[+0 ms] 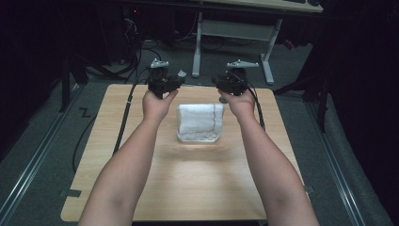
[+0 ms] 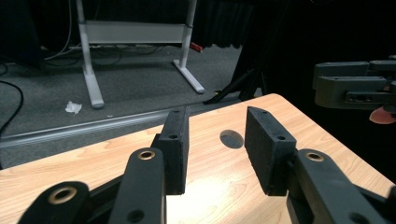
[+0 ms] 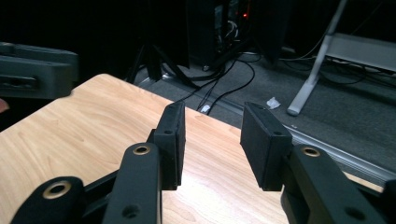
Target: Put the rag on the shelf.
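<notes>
A folded white towel [image 1: 199, 122] with a thin dark stripe lies near the middle of the wooden table [image 1: 188, 179]. My left gripper [image 1: 181, 80] is held above the table's far edge, left of the towel's far end. My right gripper [image 1: 216, 83] hovers at the same far edge, to the towel's right. In the left gripper view my left gripper [image 2: 217, 140] stands open with only bare tabletop between its jaws. In the right gripper view my right gripper [image 3: 212, 140] is open and holds nothing. Neither gripper touches the towel.
Beyond the table's far edge is grey carpet with a white desk frame [image 1: 233, 35], cables [image 1: 127, 61] and a scrap of paper [image 2: 73, 107]. A round dark hole [image 2: 231, 138] sits in the tabletop near its far edge. Metal floor rails [image 1: 33, 160] run along both sides.
</notes>
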